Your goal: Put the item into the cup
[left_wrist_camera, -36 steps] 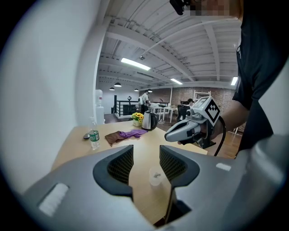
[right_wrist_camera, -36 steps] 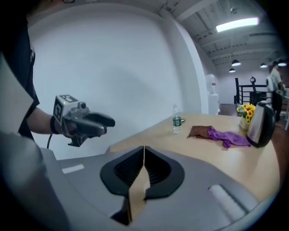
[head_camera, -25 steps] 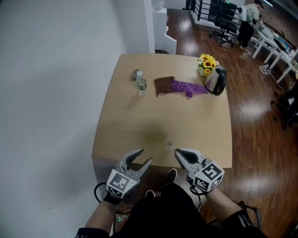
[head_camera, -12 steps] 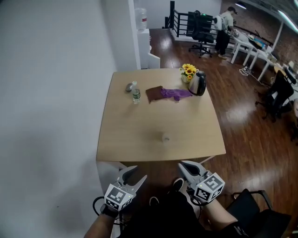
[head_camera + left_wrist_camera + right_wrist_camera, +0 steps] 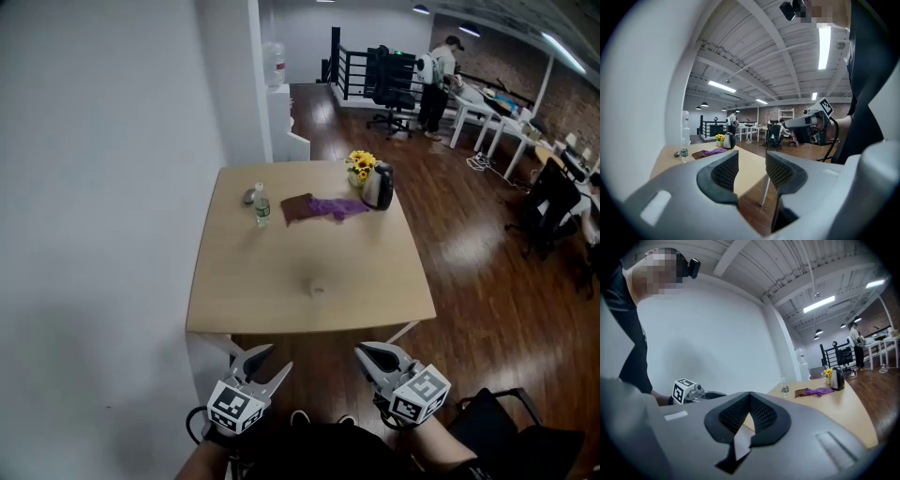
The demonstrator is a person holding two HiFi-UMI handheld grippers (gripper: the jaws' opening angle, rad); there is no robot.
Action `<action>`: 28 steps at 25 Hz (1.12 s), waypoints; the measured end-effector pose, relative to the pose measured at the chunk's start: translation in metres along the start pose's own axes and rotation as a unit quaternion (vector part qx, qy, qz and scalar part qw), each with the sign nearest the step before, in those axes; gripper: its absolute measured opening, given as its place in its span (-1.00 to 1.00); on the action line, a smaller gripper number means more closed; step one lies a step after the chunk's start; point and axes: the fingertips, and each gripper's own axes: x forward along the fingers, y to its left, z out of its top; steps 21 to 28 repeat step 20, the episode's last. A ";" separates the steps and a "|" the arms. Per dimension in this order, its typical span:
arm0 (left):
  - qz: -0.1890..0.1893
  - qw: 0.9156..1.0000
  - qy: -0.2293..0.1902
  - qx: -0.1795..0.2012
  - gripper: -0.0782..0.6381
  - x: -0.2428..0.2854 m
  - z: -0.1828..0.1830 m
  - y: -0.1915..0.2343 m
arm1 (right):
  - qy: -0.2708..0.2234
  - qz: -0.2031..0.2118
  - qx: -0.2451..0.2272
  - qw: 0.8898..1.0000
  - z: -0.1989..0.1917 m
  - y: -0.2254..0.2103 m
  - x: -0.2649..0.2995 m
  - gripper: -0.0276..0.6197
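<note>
A small pale object [image 5: 317, 289] lies near the middle of the wooden table [image 5: 375, 300]; it is too small to tell what it is. No cup is clearly visible. Both grippers hang in front of the table's near edge, apart from everything on it. My left gripper [image 5: 277, 358] is open with nothing between its jaws, and the left gripper view shows its pads [image 5: 725, 171] apart. My right gripper [image 5: 363, 351] is shut and empty, with its pads [image 5: 761, 414] meeting in the right gripper view.
At the table's far end stand a water bottle [image 5: 262, 207], a small grey object [image 5: 248, 196], a brown cloth [image 5: 296, 207], a purple cloth [image 5: 336, 207], sunflowers [image 5: 359, 163] and a dark kettle [image 5: 378, 187]. A white wall is at the left, with desks, chairs and a person [image 5: 434, 80] beyond.
The view has drawn back from the table, which now sits farther off and smaller. Both grippers have dropped lower in the frame and kept their jaw states.
</note>
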 end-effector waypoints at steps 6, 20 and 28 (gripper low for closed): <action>-0.003 1.000 -0.003 0.008 -0.29 0.013 0.006 -0.027 | -0.002 0.005 -0.011 1.000 0.003 -0.004 -0.031 -0.89; 0.012 1.000 -0.002 0.017 -0.29 0.014 0.010 -0.046 | 0.003 0.024 -0.031 0.999 0.002 -0.004 -0.049 -0.89; 0.012 1.000 -0.002 0.017 -0.29 0.014 0.010 -0.046 | 0.003 0.024 -0.031 0.999 0.002 -0.004 -0.049 -0.89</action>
